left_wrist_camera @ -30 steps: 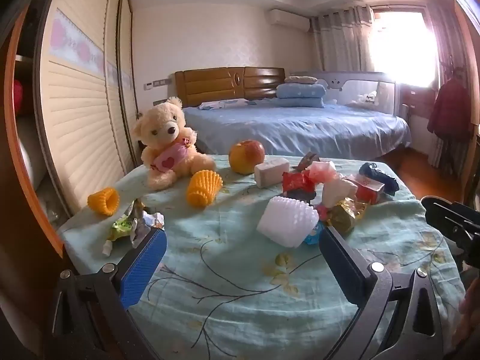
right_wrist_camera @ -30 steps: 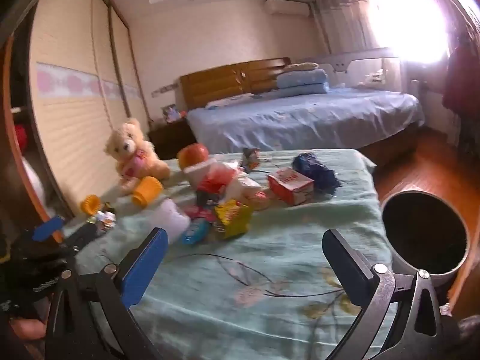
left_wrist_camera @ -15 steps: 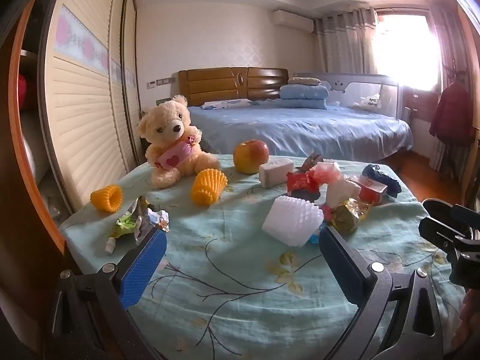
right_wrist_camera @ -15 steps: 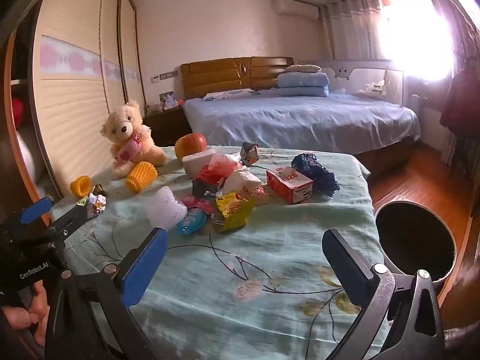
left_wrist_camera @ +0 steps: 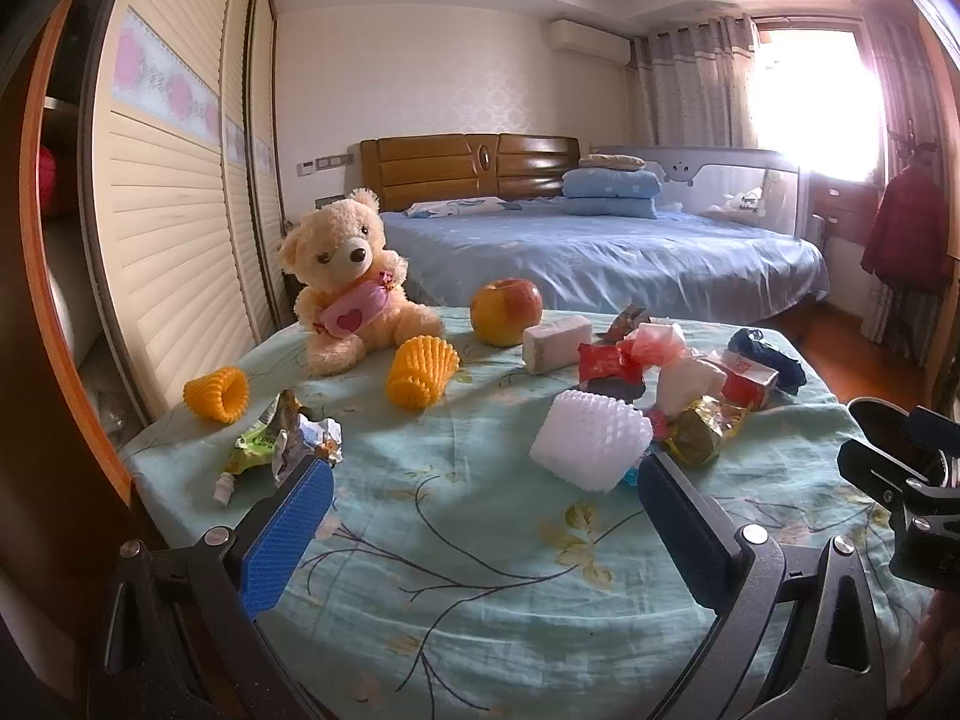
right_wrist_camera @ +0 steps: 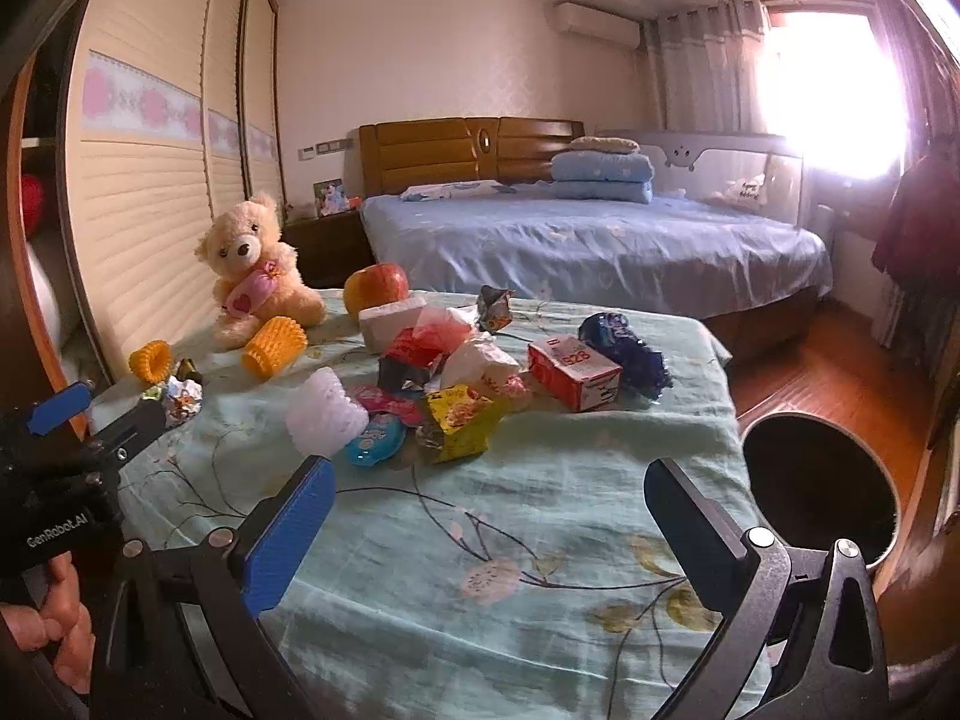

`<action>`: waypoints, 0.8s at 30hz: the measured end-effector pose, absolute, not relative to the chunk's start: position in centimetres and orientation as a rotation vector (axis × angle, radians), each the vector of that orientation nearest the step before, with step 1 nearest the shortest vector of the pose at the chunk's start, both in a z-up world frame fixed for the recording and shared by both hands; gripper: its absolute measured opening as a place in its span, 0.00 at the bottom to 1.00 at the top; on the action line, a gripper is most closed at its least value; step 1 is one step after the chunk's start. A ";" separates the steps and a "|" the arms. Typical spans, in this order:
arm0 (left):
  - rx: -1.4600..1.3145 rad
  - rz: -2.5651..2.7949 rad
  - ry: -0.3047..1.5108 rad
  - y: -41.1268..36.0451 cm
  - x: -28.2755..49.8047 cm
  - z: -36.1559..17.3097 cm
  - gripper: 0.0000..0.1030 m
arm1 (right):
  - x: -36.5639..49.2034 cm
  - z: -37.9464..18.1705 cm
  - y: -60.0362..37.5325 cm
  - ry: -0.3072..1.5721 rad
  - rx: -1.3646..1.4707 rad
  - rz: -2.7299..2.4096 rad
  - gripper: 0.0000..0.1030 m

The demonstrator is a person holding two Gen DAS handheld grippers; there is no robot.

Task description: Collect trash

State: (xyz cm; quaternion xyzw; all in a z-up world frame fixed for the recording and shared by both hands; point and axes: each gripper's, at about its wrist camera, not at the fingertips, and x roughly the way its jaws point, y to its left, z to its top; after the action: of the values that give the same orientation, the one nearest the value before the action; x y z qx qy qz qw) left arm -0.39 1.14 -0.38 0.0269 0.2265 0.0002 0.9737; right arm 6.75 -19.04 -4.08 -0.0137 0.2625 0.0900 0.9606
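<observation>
- Shiny crumpled snack wrappers (right_wrist_camera: 459, 426) and a red cardboard box (right_wrist_camera: 573, 373) lie piled mid-desk, waiting.
- Both grippers, left gripper (left_wrist_camera: 480, 531) and right gripper (right_wrist_camera: 489, 531), hover with jaws spread wide, empty.
- Round dark bin (right_wrist_camera: 819, 489) sits beside the desk for trash.

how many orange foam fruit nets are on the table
2. One orange net lies near the table's left edge, beside the crumpled wrappers; the other orange net sits in front of the teddy bear. More may be hidden in the pile.

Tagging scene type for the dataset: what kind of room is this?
A home bedroom: a made bed with a wooden headboard, sliding wardrobe doors, and a teddy bear on the cloth-covered table.
</observation>
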 end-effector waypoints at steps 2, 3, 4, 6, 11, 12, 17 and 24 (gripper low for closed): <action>0.056 -0.001 0.456 1.1 -0.4 -0.3 0.99 | 6.7 -4.0 -19.1 0.528 -0.029 0.175 1.00; 0.056 -0.001 0.456 1.1 -0.4 -0.3 0.99 | 6.7 -4.0 -19.2 0.529 -0.025 0.178 1.00; 0.056 -0.001 0.456 1.1 -0.4 -0.3 0.99 | 6.7 -4.1 -19.2 0.529 -0.026 0.181 1.00; 0.056 -0.002 0.456 1.1 -0.4 -0.4 0.99 | 6.6 -4.0 -19.2 0.530 -0.019 0.187 1.00; 0.056 0.000 0.456 1.1 -0.4 -0.3 0.99 | 6.7 -3.9 -19.1 0.531 -0.019 0.190 1.00; 0.055 0.000 0.455 1.1 -0.4 -0.4 0.99 | 6.7 -3.9 -19.2 0.530 -0.018 0.193 1.00; 0.056 -0.001 0.456 1.1 -0.4 -0.3 0.99 | 6.6 -3.8 -19.1 0.530 -0.017 0.190 1.00; 0.057 -0.003 0.454 0.9 -0.5 -0.3 0.99 | 6.7 -3.8 -19.1 0.529 -0.016 0.192 1.00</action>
State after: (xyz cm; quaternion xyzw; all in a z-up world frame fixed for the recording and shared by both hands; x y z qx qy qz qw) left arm -0.45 0.90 -0.27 0.0281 0.2249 -0.0014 0.9740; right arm 6.66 -19.13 -3.76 -0.0079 0.2610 0.0945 0.9607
